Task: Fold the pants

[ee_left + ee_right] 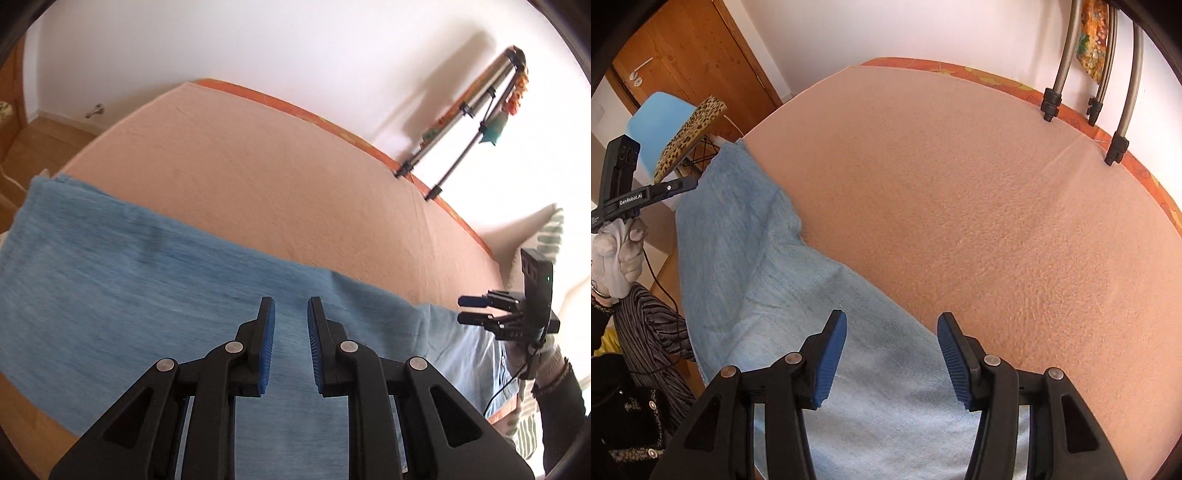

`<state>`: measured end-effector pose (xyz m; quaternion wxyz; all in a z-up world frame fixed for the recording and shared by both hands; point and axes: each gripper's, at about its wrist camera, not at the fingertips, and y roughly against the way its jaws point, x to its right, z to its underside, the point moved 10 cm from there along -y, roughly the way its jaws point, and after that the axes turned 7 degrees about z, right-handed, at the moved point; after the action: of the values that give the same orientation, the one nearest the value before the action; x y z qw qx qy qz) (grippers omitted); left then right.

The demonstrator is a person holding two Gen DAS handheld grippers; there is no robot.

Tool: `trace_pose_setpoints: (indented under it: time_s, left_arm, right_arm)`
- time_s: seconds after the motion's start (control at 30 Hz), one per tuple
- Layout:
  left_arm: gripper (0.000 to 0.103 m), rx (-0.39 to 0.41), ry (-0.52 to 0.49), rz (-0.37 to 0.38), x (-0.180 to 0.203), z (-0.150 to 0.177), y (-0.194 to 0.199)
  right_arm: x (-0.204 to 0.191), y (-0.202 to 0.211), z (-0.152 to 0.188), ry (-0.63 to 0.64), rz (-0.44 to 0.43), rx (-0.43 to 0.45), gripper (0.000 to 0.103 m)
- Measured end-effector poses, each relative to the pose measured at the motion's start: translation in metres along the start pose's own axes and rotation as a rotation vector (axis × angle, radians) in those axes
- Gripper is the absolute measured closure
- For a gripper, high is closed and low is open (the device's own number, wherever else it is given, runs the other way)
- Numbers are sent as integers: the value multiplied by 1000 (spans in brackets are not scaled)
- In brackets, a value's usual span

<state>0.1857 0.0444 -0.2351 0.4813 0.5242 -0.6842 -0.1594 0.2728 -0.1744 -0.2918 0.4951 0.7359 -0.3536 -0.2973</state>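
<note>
Light-blue pants [155, 266] are seen laid along the near edge of a peach-covered bed [280, 177]. The left gripper [291, 314] is slightly parted, the right gripper [892, 332] spread wider; neither holds anything. Soft, limp fabric is likely best pinched at hem or waistband.

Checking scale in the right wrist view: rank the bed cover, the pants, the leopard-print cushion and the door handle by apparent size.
1. bed cover
2. pants
3. leopard-print cushion
4. door handle
The cushion and handle lie farther off, so they are likely bigger than they look.
</note>
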Motion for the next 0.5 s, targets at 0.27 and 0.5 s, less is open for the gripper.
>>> trace_pose_setpoints:
  time_s: [0.27, 0.5]
  left_arm:
    - [87, -122, -40, 6, 16, 25, -52]
    - [87, -129, -54, -12, 9, 28, -58]
  right_arm:
    - [4, -12, 26, -17, -68, -36, 71]
    - [-8, 28, 48, 14, 64, 94, 102]
